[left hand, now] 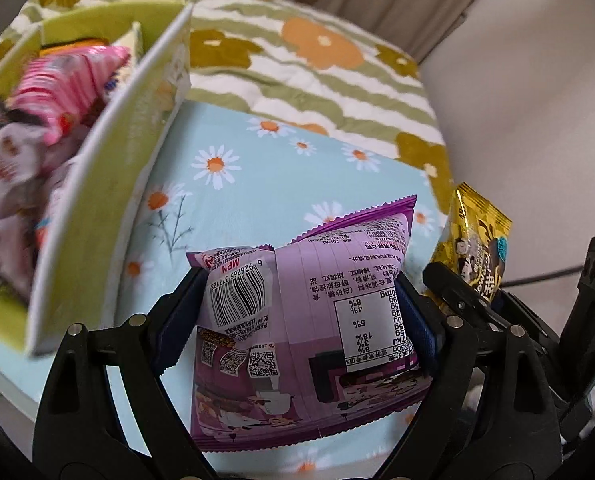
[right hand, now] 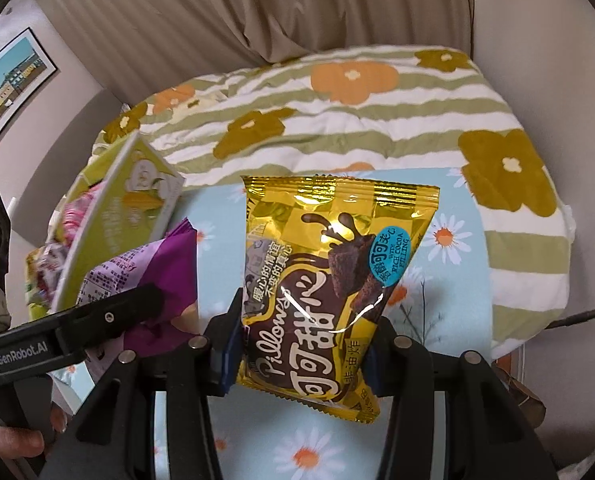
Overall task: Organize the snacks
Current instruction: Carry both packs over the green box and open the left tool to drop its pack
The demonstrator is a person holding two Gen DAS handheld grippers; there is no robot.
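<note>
Two grippers each clamp a packet: left gripper (left hand: 297, 312) purple packet (left hand: 309, 320), right gripper (right hand: 301, 344) gold packet (right hand: 329, 280); next likely carrying both into the green box (left hand: 109, 184).

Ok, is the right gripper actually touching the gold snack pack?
Touching. The right wrist view shows the right gripper with both blue pads pressed against the gold snack pack, held up off the daisy cloth.

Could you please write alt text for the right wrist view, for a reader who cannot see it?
The right gripper is shut on a gold Pillows cocoa snack packet, held above a light blue daisy-print cloth. At left, the left gripper holds a purple snack packet beside a green box of snacks; a striped floral quilt lies behind.
</note>
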